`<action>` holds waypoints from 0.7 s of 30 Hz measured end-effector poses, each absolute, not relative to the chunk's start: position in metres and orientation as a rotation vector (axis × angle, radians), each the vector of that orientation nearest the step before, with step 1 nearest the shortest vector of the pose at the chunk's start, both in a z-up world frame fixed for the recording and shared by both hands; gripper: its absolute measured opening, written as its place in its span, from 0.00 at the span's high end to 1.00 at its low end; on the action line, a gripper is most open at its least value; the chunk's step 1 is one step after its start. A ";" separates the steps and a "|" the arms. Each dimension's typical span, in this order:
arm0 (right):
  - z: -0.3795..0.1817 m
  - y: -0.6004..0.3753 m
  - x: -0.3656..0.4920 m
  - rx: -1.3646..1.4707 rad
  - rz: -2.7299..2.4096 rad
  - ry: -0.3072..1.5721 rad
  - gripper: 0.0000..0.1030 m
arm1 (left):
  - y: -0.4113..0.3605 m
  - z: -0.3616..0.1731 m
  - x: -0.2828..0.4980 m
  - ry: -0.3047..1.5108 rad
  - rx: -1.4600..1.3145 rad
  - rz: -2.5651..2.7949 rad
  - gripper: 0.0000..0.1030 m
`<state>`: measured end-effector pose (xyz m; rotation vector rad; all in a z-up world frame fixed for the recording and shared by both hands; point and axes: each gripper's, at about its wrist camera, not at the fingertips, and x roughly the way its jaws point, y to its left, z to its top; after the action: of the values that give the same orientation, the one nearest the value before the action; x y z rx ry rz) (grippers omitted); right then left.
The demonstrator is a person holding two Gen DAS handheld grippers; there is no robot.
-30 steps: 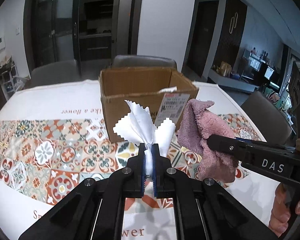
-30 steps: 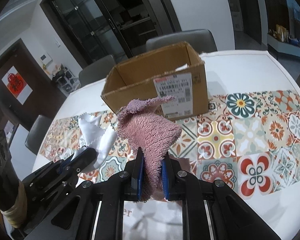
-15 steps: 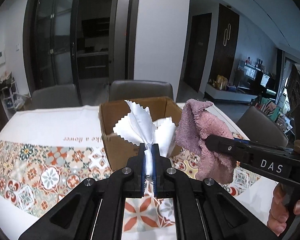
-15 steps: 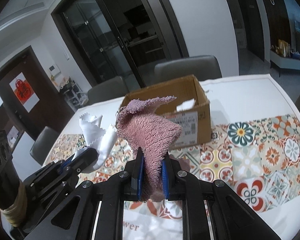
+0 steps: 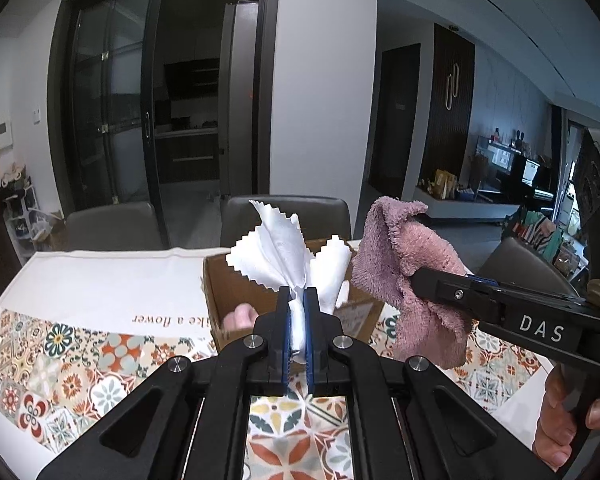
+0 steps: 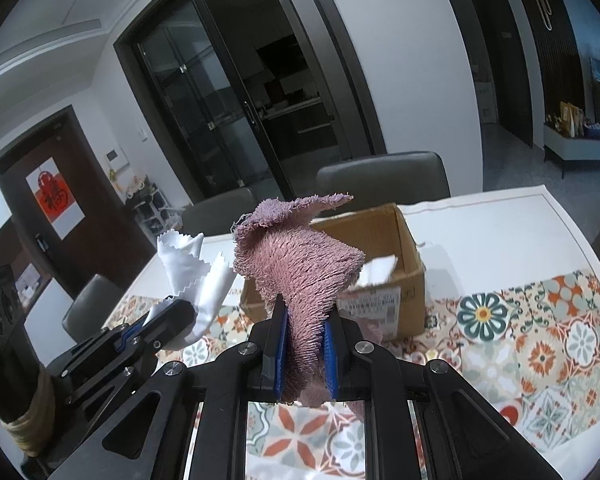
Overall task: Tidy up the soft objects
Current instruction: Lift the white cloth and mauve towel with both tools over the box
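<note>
My left gripper [image 5: 298, 300] is shut on a white cloth with zigzag edges [image 5: 288, 252], which fans out above the pads. My right gripper [image 6: 303, 312] is shut on a fluffy pink towel [image 6: 300, 260] that stands up between its blue pads. Both are held in the air, side by side, in front of an open cardboard box [image 5: 236, 296] [image 6: 404, 256] on the table. From the left wrist view the right gripper [image 5: 416, 276] reaches in from the right with the pink towel [image 5: 404, 252]. From the right wrist view the left gripper [image 6: 176, 312] and white cloth [image 6: 196, 272] sit at the left.
The table wears a white cloth with a band of patterned tiles [image 6: 540, 328]. Something pink [image 5: 242, 316] lies inside the box. Grey chairs [image 6: 384, 176] [image 5: 112, 228] stand behind the table. A hand [image 5: 564, 428] holds the right gripper's handle.
Both grippers have risen with their cloths still clamped, and now tilt less steeply. The box sits lower in both views and its inside shows.
</note>
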<state>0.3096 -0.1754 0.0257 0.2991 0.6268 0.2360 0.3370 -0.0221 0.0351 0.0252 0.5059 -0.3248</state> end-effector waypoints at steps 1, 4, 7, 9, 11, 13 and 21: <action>0.027 -0.175 0.312 0.299 0.237 0.623 0.84 | -0.022 0.037 0.339 0.502 0.027 -0.322 0.93; 0.031 -0.174 0.319 0.296 0.241 0.618 0.84 | -0.023 0.038 0.344 0.495 0.031 -0.316 0.93; 0.033 -0.174 0.327 0.292 0.244 0.612 0.84 | -0.024 0.040 0.350 0.489 0.033 -0.312 0.93; 0.036 -0.172 0.332 0.286 0.245 0.606 0.84 | -0.024 0.041 0.355 0.485 0.034 -0.309 0.93; 0.038 -0.171 0.337 0.278 0.246 0.600 0.84 | -0.024 0.042 0.361 0.481 0.034 -0.308 0.93; 0.040 -0.170 0.342 0.270 0.247 0.593 0.84 | -0.023 0.043 0.367 0.478 0.034 -0.305 0.93; 0.045 -0.168 0.365 0.243 0.252 0.568 0.84 | -0.024 0.047 0.394 0.466 0.046 -0.298 0.93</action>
<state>0.3651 -0.1680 0.0450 0.2428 0.5682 0.2517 0.3938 -0.0242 0.0467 0.0460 0.4658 -0.2982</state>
